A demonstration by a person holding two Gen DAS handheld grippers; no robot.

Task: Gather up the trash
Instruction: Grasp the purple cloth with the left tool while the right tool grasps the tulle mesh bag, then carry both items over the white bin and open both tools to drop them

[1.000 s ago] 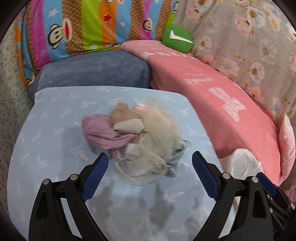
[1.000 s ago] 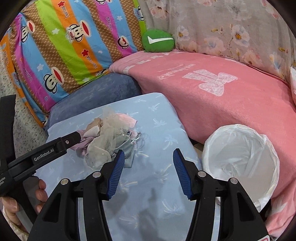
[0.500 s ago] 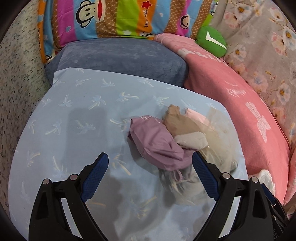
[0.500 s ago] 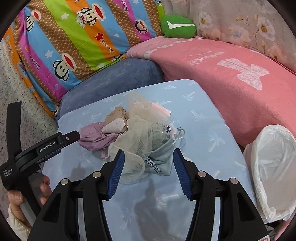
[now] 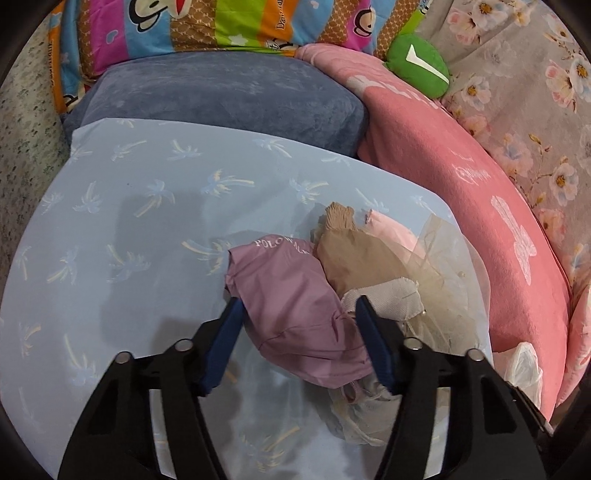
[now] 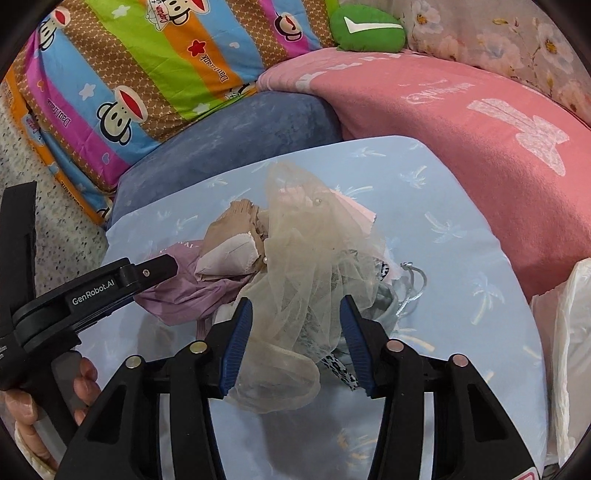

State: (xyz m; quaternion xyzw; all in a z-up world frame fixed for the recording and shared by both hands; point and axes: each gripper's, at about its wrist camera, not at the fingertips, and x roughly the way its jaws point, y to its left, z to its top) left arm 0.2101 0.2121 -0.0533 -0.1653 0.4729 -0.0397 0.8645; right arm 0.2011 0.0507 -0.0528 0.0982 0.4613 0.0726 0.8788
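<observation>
A pile of trash lies on the light blue table (image 5: 110,221). In the left wrist view it shows a mauve cloth bag (image 5: 288,306), a tan crumpled piece (image 5: 351,254), a white cloth scrap (image 5: 388,299) and beige netting (image 5: 443,273). My left gripper (image 5: 297,306) has its jaws around the mauve bag, partly closed and touching it. In the right wrist view my right gripper (image 6: 295,306) has its jaws around the beige netting (image 6: 310,258), partly closed on it. The mauve bag (image 6: 184,299) and the left gripper's arm (image 6: 110,288) show at the left.
A white bin bag (image 6: 569,332) stands at the right past the table's edge; it also shows in the left wrist view (image 5: 521,365). A pink blanket (image 6: 461,122), a blue cushion (image 5: 221,99), a striped monkey pillow (image 6: 147,74) and a green toy (image 6: 365,27) surround the table.
Both grippers moved down into the pile and narrowed their jaws. The left one now brackets the mauve bag, the right one the beige netting.
</observation>
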